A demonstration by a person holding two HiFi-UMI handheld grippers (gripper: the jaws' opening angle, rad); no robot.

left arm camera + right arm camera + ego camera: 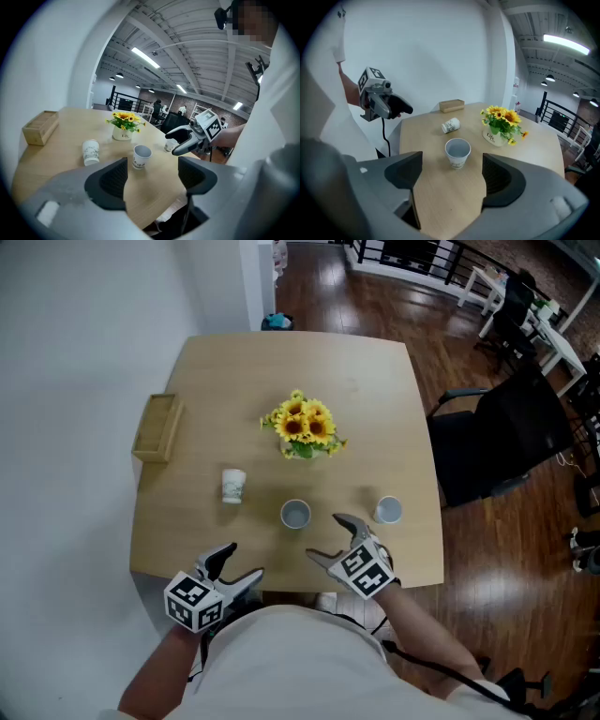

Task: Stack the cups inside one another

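Three white paper cups stand apart on the light wooden table (375,399). The left cup (233,486) (451,125) seems to lie on its side. Upright and empty, the middle cup (295,514) (141,156) (457,152) is straight ahead of my right gripper (322,536) (452,176), whose jaws stand apart with nothing between them. The right cup (388,510) (170,145) stands upright just right of that gripper. My left gripper (246,560) (152,178) hovers at the table's near edge, jaws apart and empty, well short of the cups.
A vase of sunflowers (302,427) stands mid-table behind the cups. A wooden box (157,427) lies at the left edge. A black chair (497,442) stands to the table's right on the wood floor, and a white wall runs along the left.
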